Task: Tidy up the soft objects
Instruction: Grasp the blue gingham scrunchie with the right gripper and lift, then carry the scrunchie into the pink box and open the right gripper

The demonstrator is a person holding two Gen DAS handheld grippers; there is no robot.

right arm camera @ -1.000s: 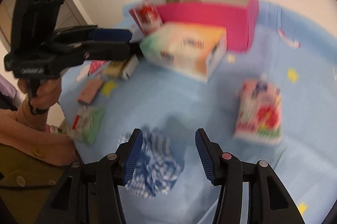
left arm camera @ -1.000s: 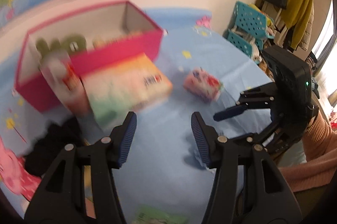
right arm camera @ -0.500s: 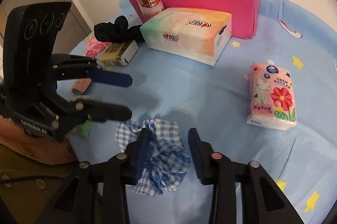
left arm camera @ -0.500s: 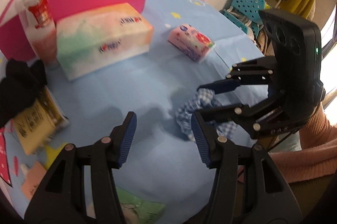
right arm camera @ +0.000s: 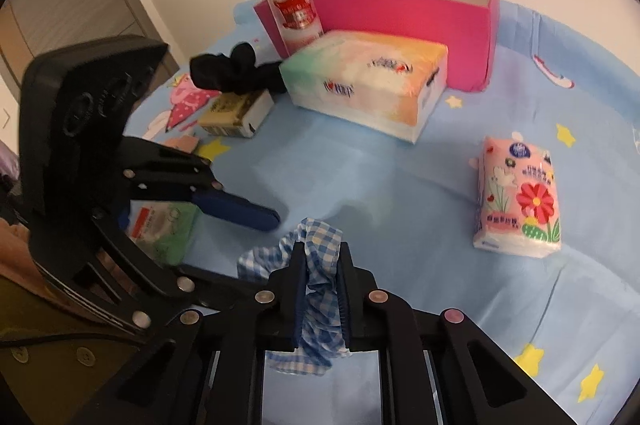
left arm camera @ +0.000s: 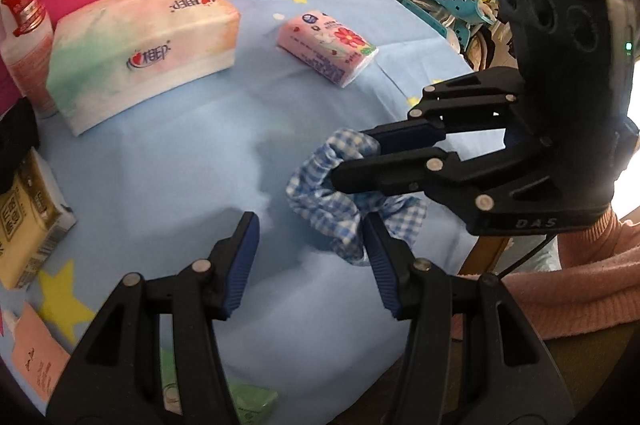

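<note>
I saw a blue-and-white checked scrunchie (right arm camera: 320, 257). The cloth (right arm camera: 400, 185) under everything was light blue with yellow stars. The storage box (right arm camera: 400, 13) was hot pink outside, pale inside. The tissue box (right arm camera: 368, 85) faded green to white to orange. The small tissue pack (right arm camera: 516, 197) was pink with a red flower. The black fabric bundle (right arm camera: 228, 71) was plain. The carton (right arm camera: 236, 109) looked yellow-gold and white. The left gripper (left arm camera: 310, 261) was black with blue pads (left arm camera: 244, 257).
</note>
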